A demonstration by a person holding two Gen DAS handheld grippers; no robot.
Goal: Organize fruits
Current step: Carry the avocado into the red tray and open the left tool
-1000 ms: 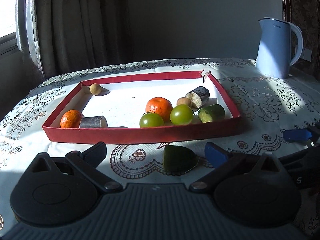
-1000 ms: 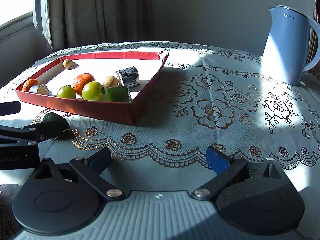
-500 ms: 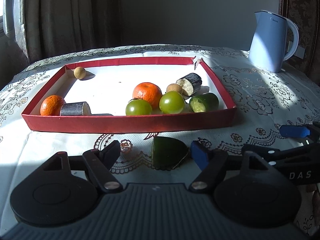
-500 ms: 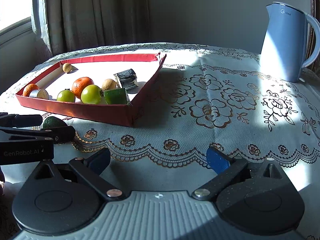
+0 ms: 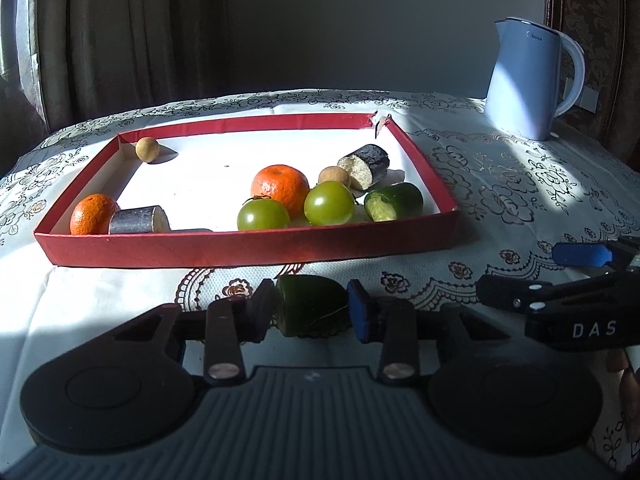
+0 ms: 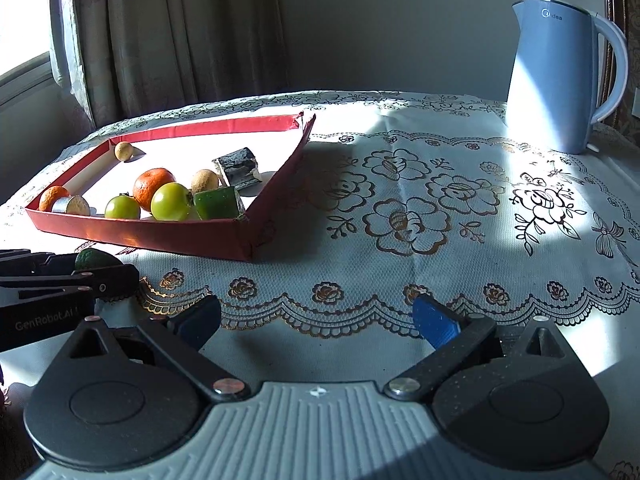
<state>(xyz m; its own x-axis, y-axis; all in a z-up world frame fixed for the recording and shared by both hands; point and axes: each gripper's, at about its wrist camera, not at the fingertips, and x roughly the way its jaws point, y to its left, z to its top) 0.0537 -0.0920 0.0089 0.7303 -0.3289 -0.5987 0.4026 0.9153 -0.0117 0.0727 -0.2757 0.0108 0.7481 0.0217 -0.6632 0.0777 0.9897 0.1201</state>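
Since earlier frame, your left gripper jaws closing around green cucumber chunk at 6 o'clock of red tray; pads touching or nearly. Right gripper gapes empty. Risk: cut chunk slips, rolls off tablecloth.

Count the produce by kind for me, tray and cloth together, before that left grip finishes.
Oranges: 2
Green tomatoes: 2
Small tan round fruits: 2
Dark-skinned cut chunks: 2
Green cut pieces: 2, one in the tray, one on the cloth
Total: 10
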